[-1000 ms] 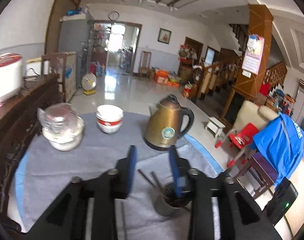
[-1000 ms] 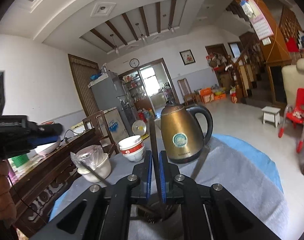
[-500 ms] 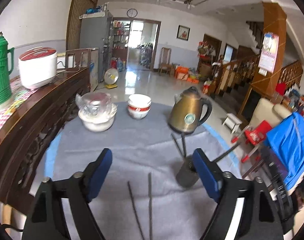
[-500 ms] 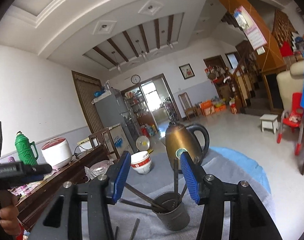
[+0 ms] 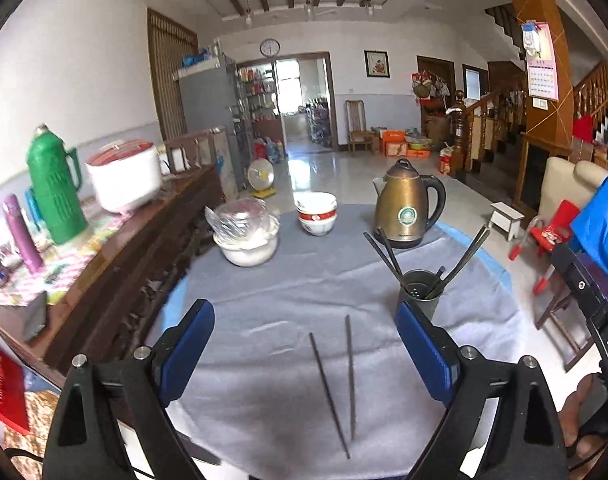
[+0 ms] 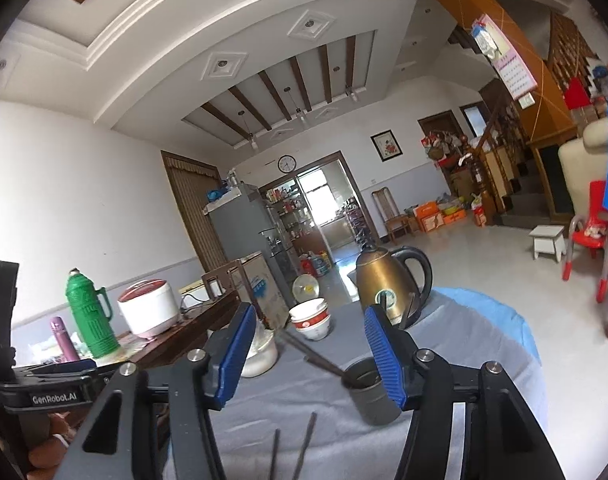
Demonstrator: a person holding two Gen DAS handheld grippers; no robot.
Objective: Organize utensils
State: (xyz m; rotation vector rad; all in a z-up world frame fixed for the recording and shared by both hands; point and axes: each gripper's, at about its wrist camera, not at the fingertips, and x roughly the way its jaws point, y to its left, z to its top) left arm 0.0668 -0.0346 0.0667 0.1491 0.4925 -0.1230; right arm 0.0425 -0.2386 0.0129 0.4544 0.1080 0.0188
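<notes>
The round worktop (image 5: 304,280), under a grey cloth with a blue layer showing at its rim, curved away at 9 o'clock toward a dark wooden sideboard (image 5: 116,248) just beside it, and at 3 o'clock dropped off to open tiled floor (image 5: 463,192). Bare cloth lay between the near edge and the crockery, giving clear room in the middle.

Toward 12 o'clock in the left wrist view stood a bronze kettle (image 5: 407,208), stacked bowls (image 5: 316,213) and a plastic-covered white bowl (image 5: 246,236). On the sideboard were a green flask (image 5: 56,192) and a white rice cooker (image 5: 124,178). A fridge (image 5: 212,100) and a doorway lay beyond.

The left tool (image 5: 305,354) was released, its jaws opening wide with nothing pressed between them. Two loose chopsticks (image 5: 339,384) lay flat on the cloth directly ahead of it, within the gap of the fingers, running toward 12 o'clock and nearly meeting at the near ends. The dark metal holder (image 5: 419,292), with several chopsticks leaning out of it, stood at about 1 o'clock, just behind the right finger.

The right tool (image 6: 309,354) was also released and opening, empty; the holder (image 6: 373,400) sat partly behind its right finger, at 1 o'clock, and the loose chopsticks (image 6: 304,452) showed at 6 o'clock.
</notes>
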